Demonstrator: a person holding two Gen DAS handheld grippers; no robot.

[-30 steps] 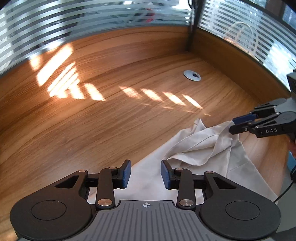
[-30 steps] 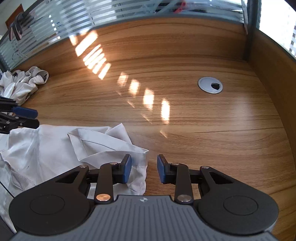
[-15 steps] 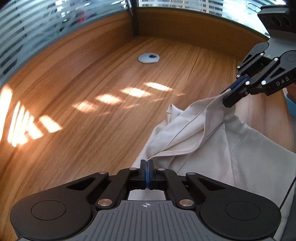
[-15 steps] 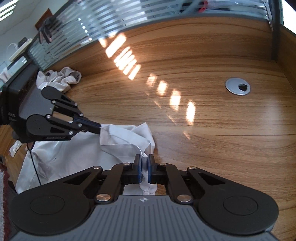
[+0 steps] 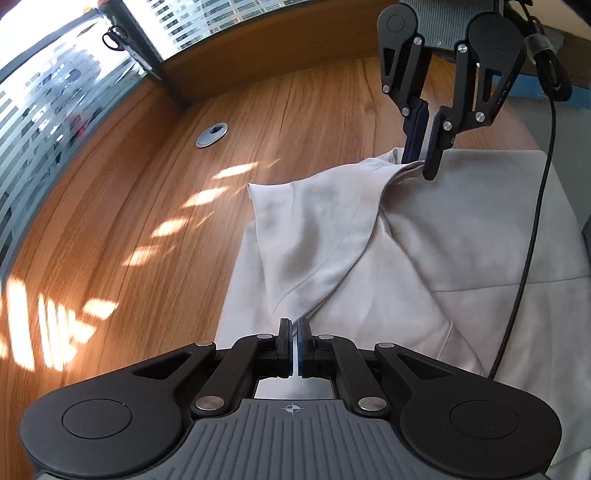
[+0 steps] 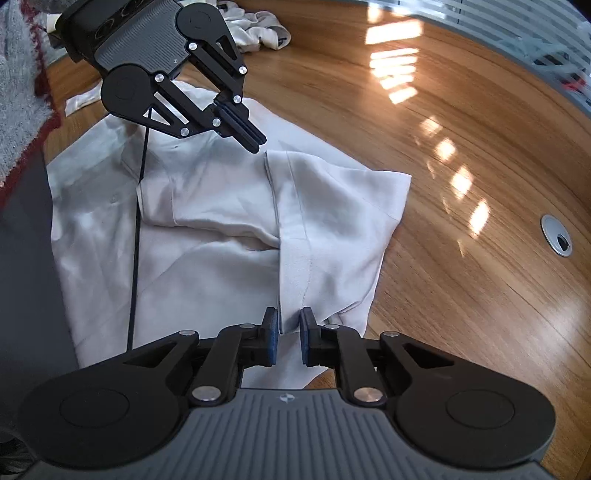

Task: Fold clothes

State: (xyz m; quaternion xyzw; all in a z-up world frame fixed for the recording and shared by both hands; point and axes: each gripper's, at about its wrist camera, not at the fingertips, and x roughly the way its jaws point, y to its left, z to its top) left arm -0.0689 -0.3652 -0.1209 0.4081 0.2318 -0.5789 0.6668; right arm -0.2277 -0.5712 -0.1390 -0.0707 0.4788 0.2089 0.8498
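Note:
A pale beige shirt [image 5: 406, 258] lies spread on the wooden table [image 5: 147, 258], with one side lifted into a fold. My left gripper [image 5: 294, 332] is shut on the near end of that folded edge. In the right wrist view the left gripper [image 6: 256, 146] pinches the far end of the seam on the shirt [image 6: 221, 258]. My right gripper [image 6: 288, 332] has its pads closed on a thick fold of the same edge, a narrow gap filled with cloth. From the left wrist view the right gripper [image 5: 421, 162] holds the cloth taut at the far end.
A crumpled pile of pale clothes [image 6: 258, 26] sits at the far left of the table. A metal cable grommet [image 5: 211, 134] is set in the tabletop. A black cable [image 5: 532, 240] hangs over the shirt. A grey and red rug [image 6: 22, 92] lies beyond the table edge.
Both grippers were open a second ago, then shut on the shirt's edge. They have since swung round with the edge, laying one side over the shirt's body.

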